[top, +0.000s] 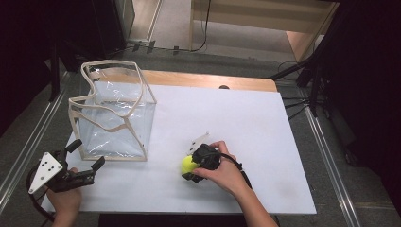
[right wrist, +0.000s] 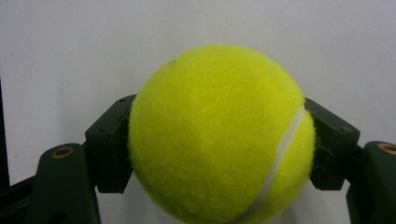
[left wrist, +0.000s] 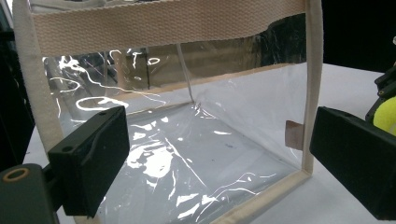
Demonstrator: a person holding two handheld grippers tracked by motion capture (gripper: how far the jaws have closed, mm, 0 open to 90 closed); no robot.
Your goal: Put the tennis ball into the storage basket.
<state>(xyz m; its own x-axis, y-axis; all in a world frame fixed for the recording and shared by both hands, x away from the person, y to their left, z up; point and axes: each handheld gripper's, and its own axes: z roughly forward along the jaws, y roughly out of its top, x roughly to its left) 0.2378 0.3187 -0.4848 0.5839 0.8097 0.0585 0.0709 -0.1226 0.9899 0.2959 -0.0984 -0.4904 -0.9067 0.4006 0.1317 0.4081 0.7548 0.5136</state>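
Tennis ball [right wrist: 219, 135] between right tool [right wrist: 219, 149] jaws

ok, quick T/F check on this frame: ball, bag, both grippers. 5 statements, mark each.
1. The right gripper is shut on the ball. True.
2. The ball is inside the bag. False: it is outside, right of the bag, on the table.
3. The left gripper is open. True: nothing sits between its fingers.
4. The bag lies flat. False: it stands with its top open.
5. The left gripper holds the bag's rim. False: it is near the bag's front corner, apart from it.
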